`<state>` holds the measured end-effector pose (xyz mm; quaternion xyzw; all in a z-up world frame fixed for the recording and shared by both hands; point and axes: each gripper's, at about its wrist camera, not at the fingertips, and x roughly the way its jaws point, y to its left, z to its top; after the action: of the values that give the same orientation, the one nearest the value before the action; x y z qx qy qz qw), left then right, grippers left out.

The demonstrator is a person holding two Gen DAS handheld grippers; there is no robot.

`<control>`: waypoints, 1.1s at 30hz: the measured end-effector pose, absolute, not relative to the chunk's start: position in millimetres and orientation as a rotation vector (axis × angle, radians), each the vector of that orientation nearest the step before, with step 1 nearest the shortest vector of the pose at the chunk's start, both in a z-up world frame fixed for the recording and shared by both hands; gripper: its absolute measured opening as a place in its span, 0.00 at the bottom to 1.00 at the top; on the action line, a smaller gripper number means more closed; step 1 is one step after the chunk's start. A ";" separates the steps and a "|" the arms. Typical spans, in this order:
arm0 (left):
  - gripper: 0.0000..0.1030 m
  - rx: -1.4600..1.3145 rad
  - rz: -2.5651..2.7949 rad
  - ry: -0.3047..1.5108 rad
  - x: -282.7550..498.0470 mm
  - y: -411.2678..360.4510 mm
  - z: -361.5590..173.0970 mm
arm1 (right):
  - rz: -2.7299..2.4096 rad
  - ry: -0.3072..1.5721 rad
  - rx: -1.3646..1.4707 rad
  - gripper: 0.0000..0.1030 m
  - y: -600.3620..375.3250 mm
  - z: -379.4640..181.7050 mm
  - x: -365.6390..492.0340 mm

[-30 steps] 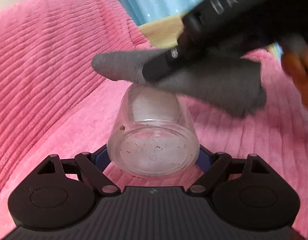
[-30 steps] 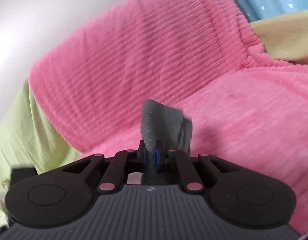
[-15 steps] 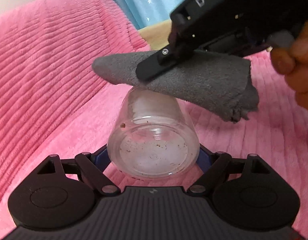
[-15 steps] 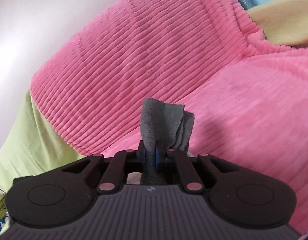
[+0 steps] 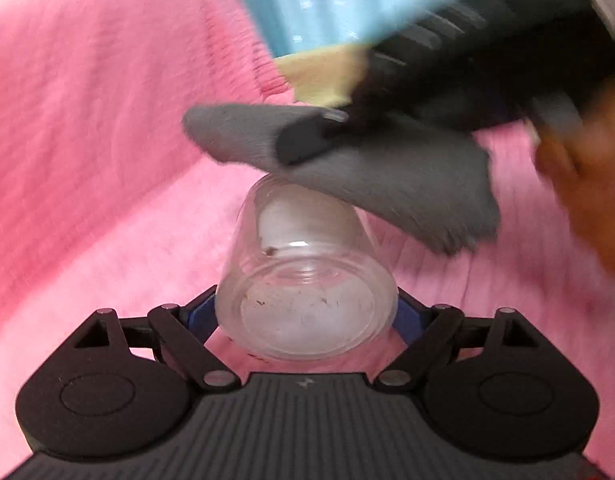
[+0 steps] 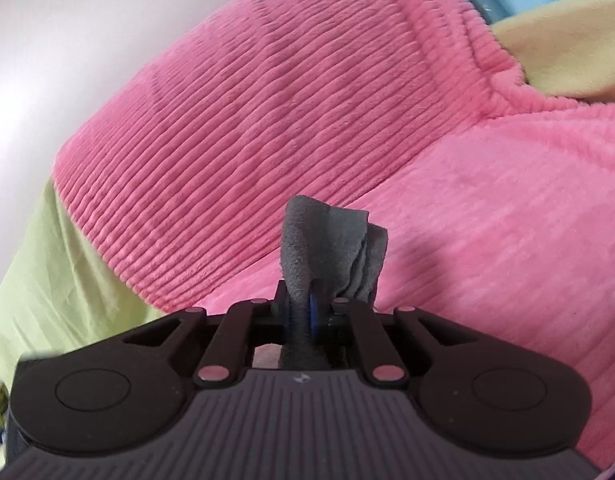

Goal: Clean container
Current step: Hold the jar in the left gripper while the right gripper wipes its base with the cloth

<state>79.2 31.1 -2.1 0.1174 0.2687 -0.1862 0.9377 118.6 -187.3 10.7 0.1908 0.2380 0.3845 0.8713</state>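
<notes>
The clear glass jar [image 5: 305,280] lies on its side between the blue pads of the left tongs [image 5: 305,316], its base toward the camera and its mouth pointing away over the pink ribbed plush blanket [image 5: 87,160]. Dark specks of dirt cling to the inside of the base and wall. The left tongs' jaws are opening at this moment, though the pads look to be touching the glass on both sides.

The right tongs [image 6: 307,308] are clenched on a folded grey microfibre cloth [image 5: 387,176], which drapes across the jar's far rim; a person's hand [image 5: 587,184] shows at the right edge, blurred.

The risk, as I judge it, is the loosening hold: smooth round glass pinched near its base can roll or slide out if the pads ease further while the cloth presses on the rim. The soft blanket below would likely cushion a drop, but the jar could roll away. The cloth also rests on the outside, so the specks inside may go untouched.
</notes>
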 end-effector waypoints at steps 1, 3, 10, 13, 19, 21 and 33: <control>0.84 0.148 -0.398 0.565 84.0 39.9 -0.3 | 0.805 0.498 0.398 0.06 -189.1 10.8 118.0; 0.83 0.062 -0.411 0.581 89.1 47.1 -1.3 | 0.797 0.500 0.409 0.06 -192.2 9.4 120.3; 0.83 0.306 -0.368 0.528 71.5 26.3 -4.4 | 0.881 0.548 0.383 0.07 -188.6 12.9 114.6; 0.83 0.394 -0.363 0.505 58.9 15.1 -7.3 | 0.949 0.559 0.357 0.06 -183.8 13.6 110.5; 0.83 0.550 -0.349 0.440 50.3 -3.9 -12.0 | 0.779 0.509 0.406 0.07 -199.4 13.7 119.9; 0.83 0.562 -0.348 0.438 48.4 -3.9 -12.9 | 0.820 0.521 0.382 0.08 -196.4 16.0 113.7; 0.83 0.591 -0.342 0.432 43.3 -9.7 -16.1 | 0.810 0.529 0.373 0.07 -195.4 16.6 111.0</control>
<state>43.3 -9.7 -16.1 0.2874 0.2101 -0.1665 0.9195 111.0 -195.4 16.6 0.1783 0.2530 0.3872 0.8685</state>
